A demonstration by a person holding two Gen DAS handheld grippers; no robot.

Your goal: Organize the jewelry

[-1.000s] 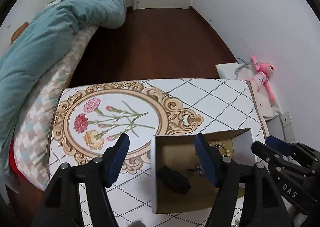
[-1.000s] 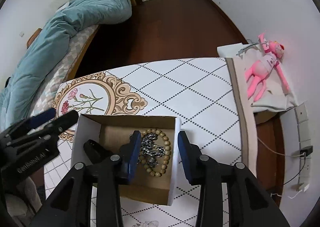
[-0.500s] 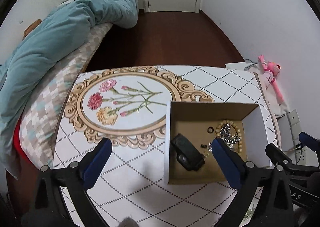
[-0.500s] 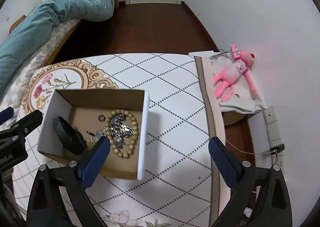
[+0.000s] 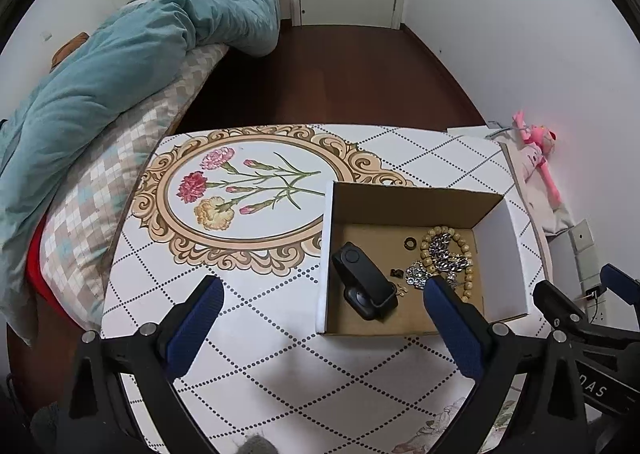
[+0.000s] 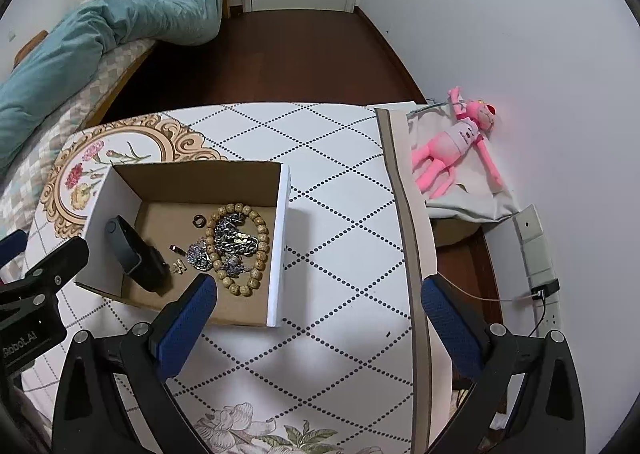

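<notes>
Jaws of both the left gripper point(image 5: 322, 304) and right gripper point(image 6: 316, 296) stand wide apart, empty; jewelry lies heaped inside the box point(image 6: 280, 213); the chain point(image 6: 234, 238) sits tangled in the beads point(image 6: 260, 250), so one grab could likely drag both.

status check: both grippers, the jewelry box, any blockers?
Left gripper open, empty. Right gripper open, empty. Cardboard box on table holds bead bracelet, silver chain, black band. No obstruction seen.
</notes>
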